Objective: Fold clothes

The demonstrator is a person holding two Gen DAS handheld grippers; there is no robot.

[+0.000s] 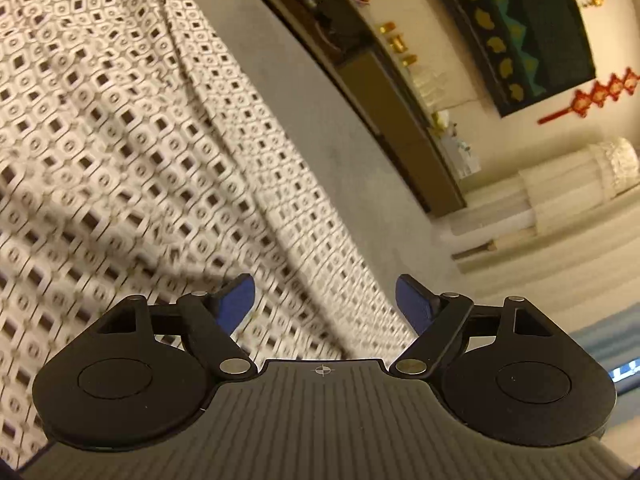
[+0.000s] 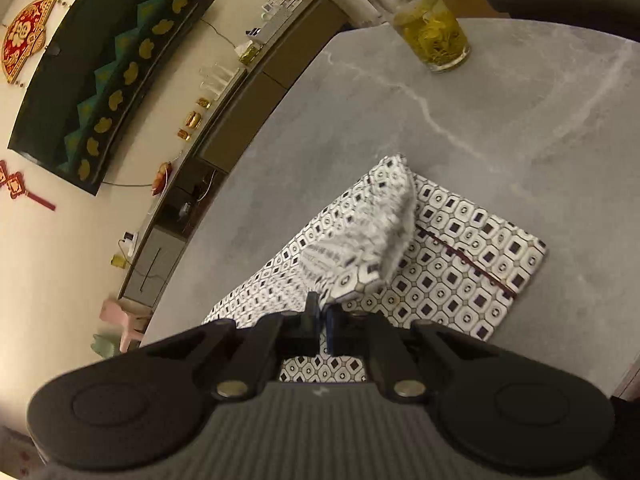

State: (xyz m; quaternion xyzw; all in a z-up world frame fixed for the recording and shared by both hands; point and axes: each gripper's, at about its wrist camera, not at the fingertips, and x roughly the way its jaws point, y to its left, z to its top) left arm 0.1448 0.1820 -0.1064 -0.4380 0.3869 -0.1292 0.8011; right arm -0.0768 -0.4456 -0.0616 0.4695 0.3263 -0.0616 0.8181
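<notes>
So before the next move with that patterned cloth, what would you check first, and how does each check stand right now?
1. Right gripper has a hold on the cloth: ok, jaws shut on a lifted corner.
2. Left gripper free: ok, jaws open, nothing between them.
3. Rest of the cloth lies flat on the table: ok in the right wrist view; the left view shows creases.
4. Glass of yellow drink clear of the cloth: ok, it stands apart at the far edge.
5. Only one layer pinched: cannot tell.
6. Table bare where the fold might land: ok beyond the cloth.
</notes>
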